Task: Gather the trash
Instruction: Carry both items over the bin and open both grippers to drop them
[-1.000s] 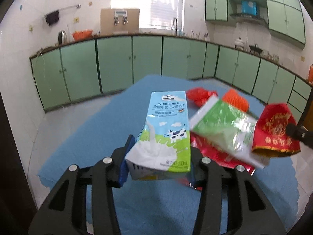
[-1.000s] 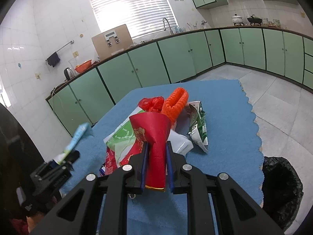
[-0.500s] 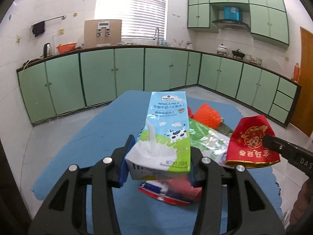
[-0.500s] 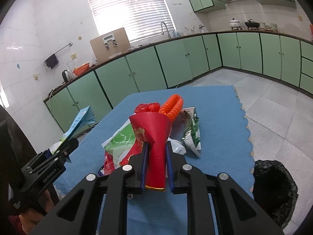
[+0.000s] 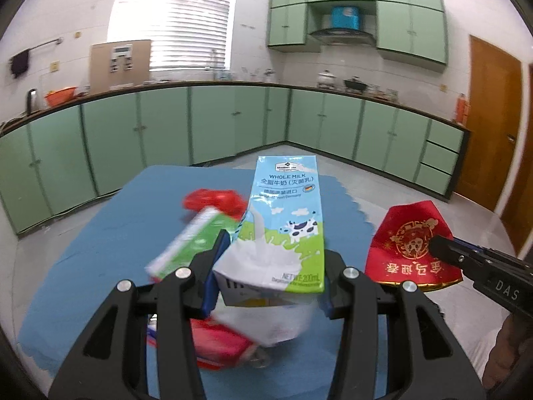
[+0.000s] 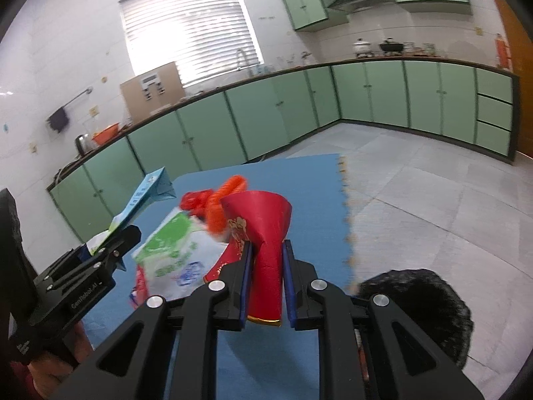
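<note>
Left tongs (image 5: 269, 266): clenched on milk carton (image 5: 283, 230), carried right since earlier.
Right tongs (image 6: 266, 260): clamping red envelope (image 6: 266, 246), now nearer black bin bag (image 6: 416, 310).

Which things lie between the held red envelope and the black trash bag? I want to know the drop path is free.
Nothing but bare blue mat edge separates red envelope and black trash bag, in the right wrist view.

Milk carton (image 5: 286, 226) lifted upright, red envelope (image 6: 266, 253) pinched, wrappers (image 6: 173, 250) heaped
</note>
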The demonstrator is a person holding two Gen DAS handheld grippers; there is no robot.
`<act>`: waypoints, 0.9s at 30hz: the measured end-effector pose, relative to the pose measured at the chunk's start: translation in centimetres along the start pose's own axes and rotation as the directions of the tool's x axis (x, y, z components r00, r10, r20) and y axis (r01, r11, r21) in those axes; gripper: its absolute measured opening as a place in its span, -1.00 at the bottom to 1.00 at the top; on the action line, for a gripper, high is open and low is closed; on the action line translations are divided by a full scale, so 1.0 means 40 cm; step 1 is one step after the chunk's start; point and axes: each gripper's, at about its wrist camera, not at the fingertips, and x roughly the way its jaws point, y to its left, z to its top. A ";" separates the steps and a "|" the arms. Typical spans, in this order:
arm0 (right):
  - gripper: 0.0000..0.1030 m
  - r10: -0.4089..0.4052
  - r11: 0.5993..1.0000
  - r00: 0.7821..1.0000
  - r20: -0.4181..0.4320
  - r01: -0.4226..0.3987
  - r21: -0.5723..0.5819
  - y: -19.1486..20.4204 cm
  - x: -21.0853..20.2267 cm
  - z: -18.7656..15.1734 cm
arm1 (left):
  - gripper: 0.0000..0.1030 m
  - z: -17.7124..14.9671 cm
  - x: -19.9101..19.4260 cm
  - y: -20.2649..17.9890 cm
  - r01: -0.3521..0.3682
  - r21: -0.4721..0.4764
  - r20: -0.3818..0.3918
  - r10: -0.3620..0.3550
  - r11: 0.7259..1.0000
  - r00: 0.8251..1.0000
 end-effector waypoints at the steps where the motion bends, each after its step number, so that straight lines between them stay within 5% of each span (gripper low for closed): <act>1: -0.66 -0.015 1.000 1.000 0.004 0.015 0.008 -0.015 -0.007 0.003 | -0.14 0.000 0.008 -0.023 0.019 0.011 -0.003 -0.019 1.000 1.000; 13: -0.67 -0.197 0.975 0.980 0.011 0.195 0.109 -0.234 -0.100 -0.029 | -0.14 -0.038 0.096 -0.275 0.205 0.114 -0.048 -0.200 0.972 0.979; 27: -0.66 -0.324 0.912 0.943 -0.075 0.332 0.240 -0.448 -0.108 -0.116 | -0.13 -0.135 0.238 -0.482 0.372 0.188 -0.229 -0.327 0.909 0.917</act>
